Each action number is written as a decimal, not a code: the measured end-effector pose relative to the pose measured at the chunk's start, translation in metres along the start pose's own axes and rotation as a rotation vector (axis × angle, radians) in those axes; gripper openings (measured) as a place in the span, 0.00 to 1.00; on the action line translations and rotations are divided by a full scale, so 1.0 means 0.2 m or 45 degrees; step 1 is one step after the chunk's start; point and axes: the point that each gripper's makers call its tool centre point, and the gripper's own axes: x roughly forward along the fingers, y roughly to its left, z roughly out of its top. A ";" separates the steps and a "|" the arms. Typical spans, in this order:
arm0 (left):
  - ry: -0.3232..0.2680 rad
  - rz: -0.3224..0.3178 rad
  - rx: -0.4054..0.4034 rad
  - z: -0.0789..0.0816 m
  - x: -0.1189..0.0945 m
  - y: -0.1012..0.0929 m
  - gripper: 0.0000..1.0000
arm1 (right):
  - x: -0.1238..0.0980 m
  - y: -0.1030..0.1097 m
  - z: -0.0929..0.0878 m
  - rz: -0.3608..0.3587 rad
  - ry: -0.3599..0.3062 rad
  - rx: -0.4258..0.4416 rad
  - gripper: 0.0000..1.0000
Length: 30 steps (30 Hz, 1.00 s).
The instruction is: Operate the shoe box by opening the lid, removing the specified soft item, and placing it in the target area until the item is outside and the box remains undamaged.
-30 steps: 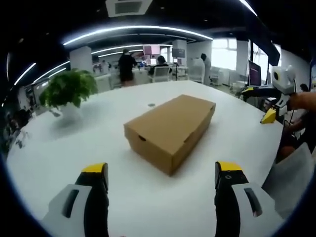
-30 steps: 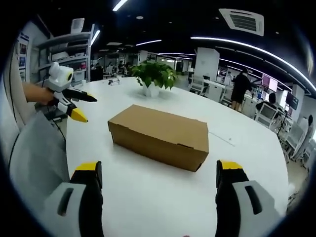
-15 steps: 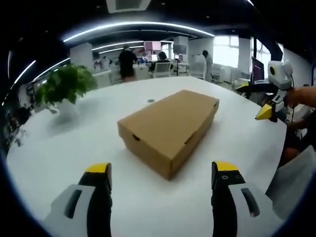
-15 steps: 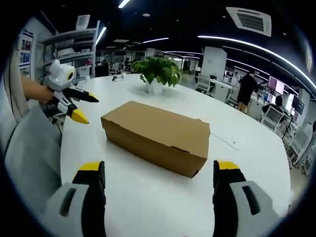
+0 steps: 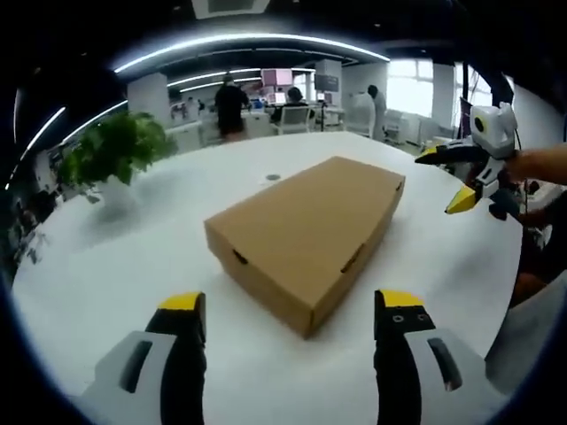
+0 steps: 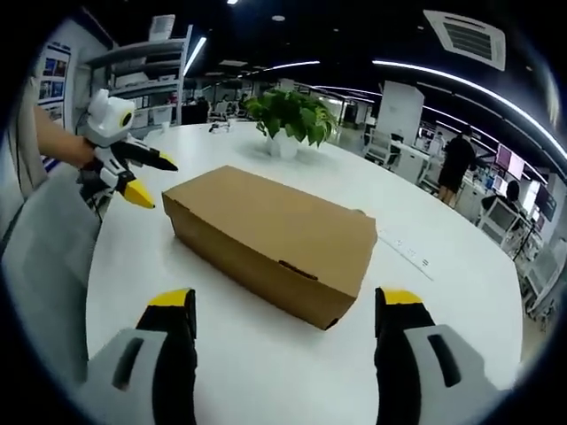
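Closed brown cardboard shoe box (image 5: 306,235) at 12 o'clock; lid down.
Both grippers (image 5: 290,310) (image 6: 288,305) spread, empty; careless prying risks tearing lid flap.

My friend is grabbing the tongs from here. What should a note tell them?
Left tongs: open, holding nothing, short of the near corner of the shoe box.
Right tongs: open, holding nothing, also short of the box and aimed at its corner.
The box sits shut on the white table, lid down, with no visible damage. A potted plant stands beyond it.
Done: nothing yet; lid not opened.
Left: lift the lid, take out the soft item (hidden inside, so I cannot describe it), and set it in the target area, which I cannot make out.
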 end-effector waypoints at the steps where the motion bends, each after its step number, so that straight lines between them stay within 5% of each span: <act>1: 0.000 0.003 -0.001 0.00 0.01 0.00 0.78 | 0.02 -0.01 -0.01 0.009 0.004 0.000 0.77; 19: 0.009 0.023 -0.055 0.02 0.13 -0.05 0.71 | 0.20 -0.16 -0.05 0.144 0.025 0.026 0.67; 30: -0.004 0.074 -0.092 0.02 0.15 -0.07 0.60 | 0.28 -0.21 -0.08 0.262 0.046 0.006 0.51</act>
